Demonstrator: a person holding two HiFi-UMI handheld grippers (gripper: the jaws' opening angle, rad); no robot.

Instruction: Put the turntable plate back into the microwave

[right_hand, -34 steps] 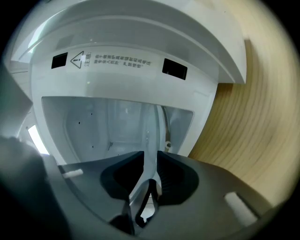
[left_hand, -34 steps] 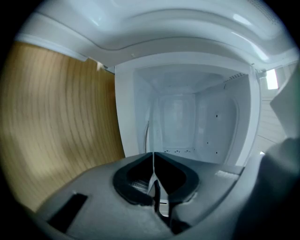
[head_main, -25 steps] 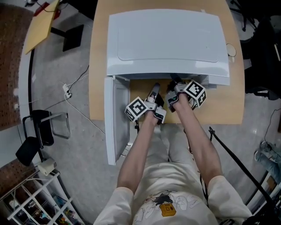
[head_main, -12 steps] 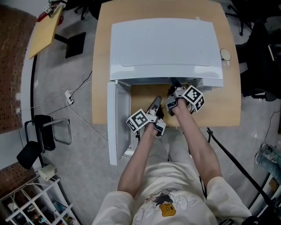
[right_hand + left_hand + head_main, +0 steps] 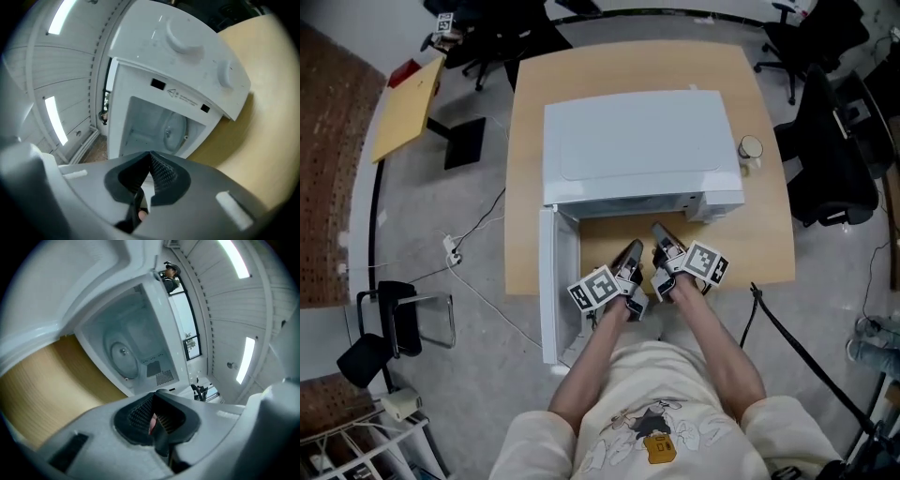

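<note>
Clear round glass turntable plate (image 5: 123, 355) sits inside the white microwave (image 5: 637, 141), and left gripper (image 5: 151, 419) & right gripper (image 5: 149, 174), both closed w/ nothing held, have pulled back from it, so placing seems done, only the white door (image 5: 551, 281) open.

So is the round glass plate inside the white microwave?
Inside. The round glass plate sits on the floor of the white microwave, seen through its open door.

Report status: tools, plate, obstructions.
Left tool, right tool shut, empty, outside microwave. Turntable plate lying inside. Door open, nothing in the way.
</note>
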